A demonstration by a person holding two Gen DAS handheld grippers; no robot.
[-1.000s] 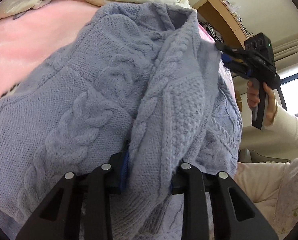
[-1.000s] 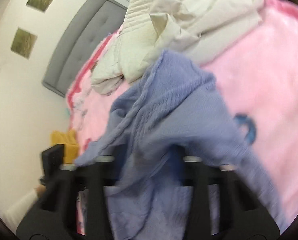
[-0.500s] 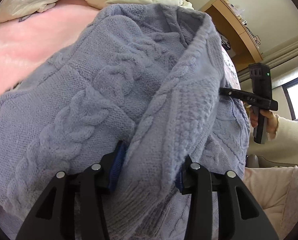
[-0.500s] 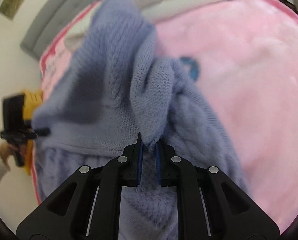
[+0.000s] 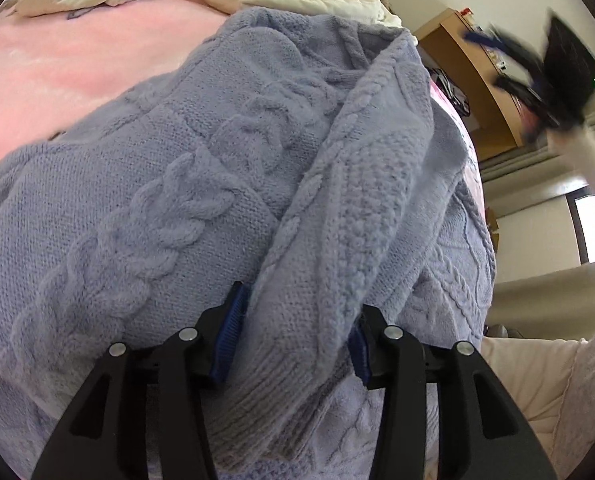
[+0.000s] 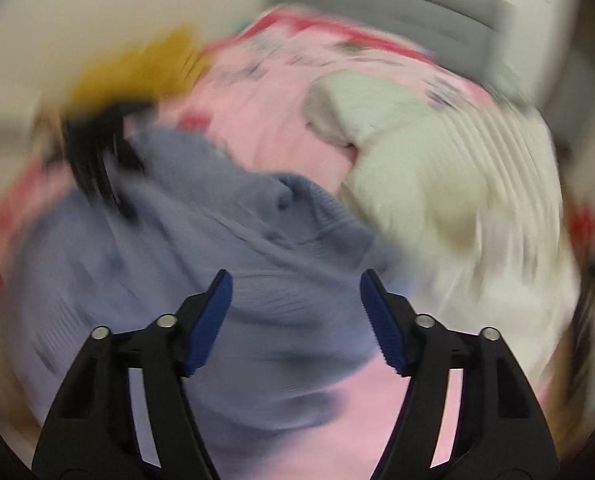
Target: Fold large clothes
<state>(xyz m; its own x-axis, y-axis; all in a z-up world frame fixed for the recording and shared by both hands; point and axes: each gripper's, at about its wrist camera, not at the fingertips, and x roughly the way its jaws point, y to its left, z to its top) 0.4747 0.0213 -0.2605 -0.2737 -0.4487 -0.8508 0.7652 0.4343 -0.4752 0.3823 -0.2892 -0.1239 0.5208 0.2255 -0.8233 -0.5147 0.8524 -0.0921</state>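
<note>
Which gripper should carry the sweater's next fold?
Left, probably. The left gripper has a thick band of the blue sweater between its fingers, over the pink blanket. The right gripper is open, empty and blurred, so it would need to take hold again first.

Both wrist views close over sweater [image 5: 201, 184]

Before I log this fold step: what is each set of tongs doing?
Left tongs: shut on the blue sweater sleeve.
Right tongs: open, holding nothing.
</note>
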